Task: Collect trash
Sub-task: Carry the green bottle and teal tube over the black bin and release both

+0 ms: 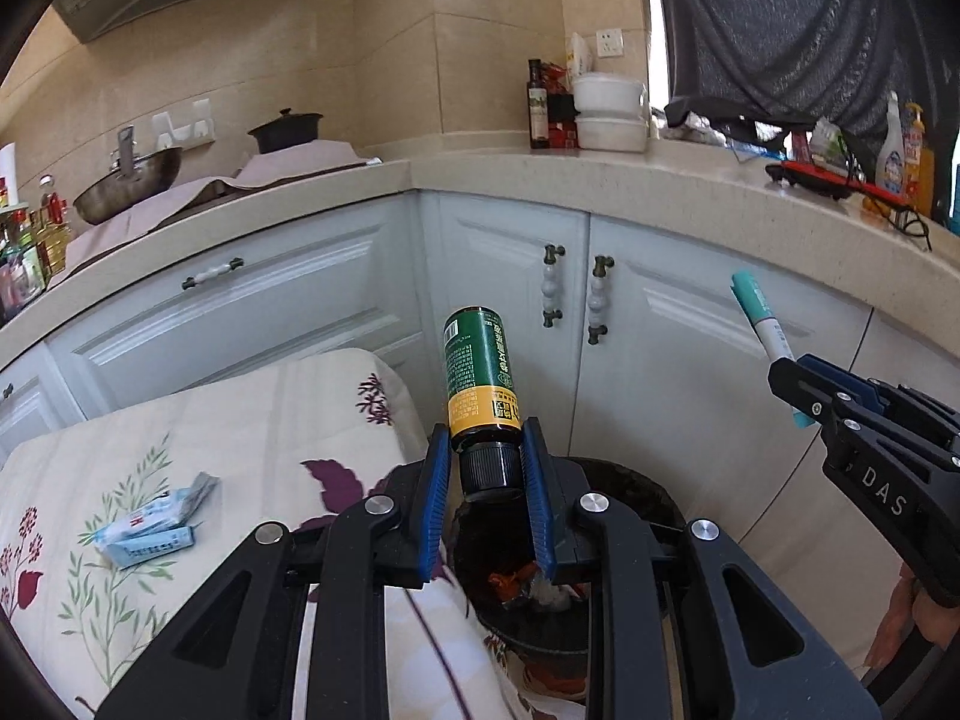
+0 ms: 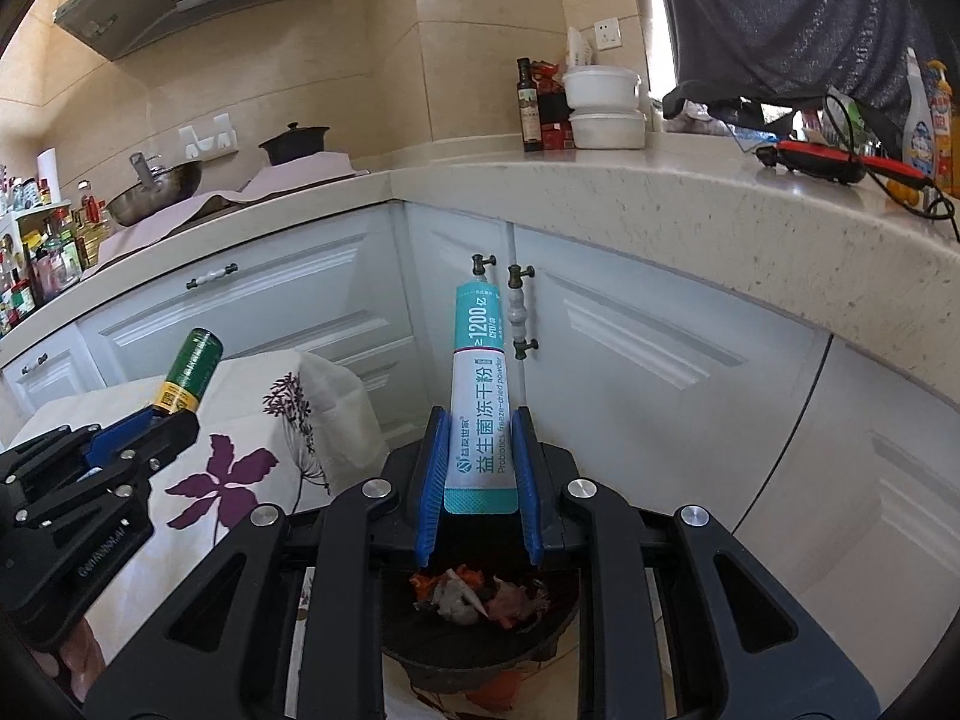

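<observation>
Bin point(image 2: 480, 648) sits right below both your tools: left tool point(image 1: 486, 480) clamps the green bottle point(image 1: 480, 372) by its cap, right tool point(image 2: 480, 468) pinches the probiotic sachet point(image 2: 480, 396), both pointing up and away.

The bin point(image 1: 630, 480) at bottom centre is mostly hidden behind the gripper frame; bottle point(image 1: 480, 372) label print is too small to read.
</observation>
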`<state>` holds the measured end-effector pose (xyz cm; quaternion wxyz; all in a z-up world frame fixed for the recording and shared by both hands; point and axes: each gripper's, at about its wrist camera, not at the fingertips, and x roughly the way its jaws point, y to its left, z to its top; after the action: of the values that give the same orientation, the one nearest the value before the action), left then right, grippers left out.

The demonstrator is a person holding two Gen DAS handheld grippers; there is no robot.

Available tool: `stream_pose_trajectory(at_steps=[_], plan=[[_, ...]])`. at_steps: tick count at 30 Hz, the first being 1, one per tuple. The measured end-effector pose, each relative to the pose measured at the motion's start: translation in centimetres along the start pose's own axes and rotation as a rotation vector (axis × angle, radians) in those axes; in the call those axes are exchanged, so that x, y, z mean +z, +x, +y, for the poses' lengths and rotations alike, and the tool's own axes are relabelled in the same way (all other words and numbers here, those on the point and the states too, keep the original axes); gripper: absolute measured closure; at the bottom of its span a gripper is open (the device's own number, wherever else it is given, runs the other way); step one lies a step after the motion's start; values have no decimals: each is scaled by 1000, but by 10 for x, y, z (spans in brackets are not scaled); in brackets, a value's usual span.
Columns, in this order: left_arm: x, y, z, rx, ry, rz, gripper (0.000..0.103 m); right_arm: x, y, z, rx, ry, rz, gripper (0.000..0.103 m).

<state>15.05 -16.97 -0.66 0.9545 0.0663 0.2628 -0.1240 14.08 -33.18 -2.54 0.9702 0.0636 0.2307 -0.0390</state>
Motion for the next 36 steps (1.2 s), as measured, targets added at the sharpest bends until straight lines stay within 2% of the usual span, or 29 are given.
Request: stream_pose_trajectory(at_steps=[23, 24, 25, 26, 27, 29, 36], plan=[[-2, 63, -20, 21, 15, 100, 78, -14, 61, -16, -4, 32, 68, 82], [-2, 66, -21, 19, 18, 107, 78, -15, 64, -16, -6, 33, 68, 81], [-2, 69, -22, 20, 20, 114, 77, -16, 68, -17, -9, 34, 71, 74], [-3, 72, -22, 24, 23, 122, 75, -17, 71, -18, -15, 36, 69, 63], [-3, 73, -23, 26, 26, 126, 72, -18, 72, -18, -20, 38, 66, 61], [-3, 75, -23, 23, 24, 136, 57, -19, 76, -19, -20, 45, 73, 59], [-1, 72, -20, 31, 20, 120, 50, -21, 74, -18, -23, 51, 72, 58]])
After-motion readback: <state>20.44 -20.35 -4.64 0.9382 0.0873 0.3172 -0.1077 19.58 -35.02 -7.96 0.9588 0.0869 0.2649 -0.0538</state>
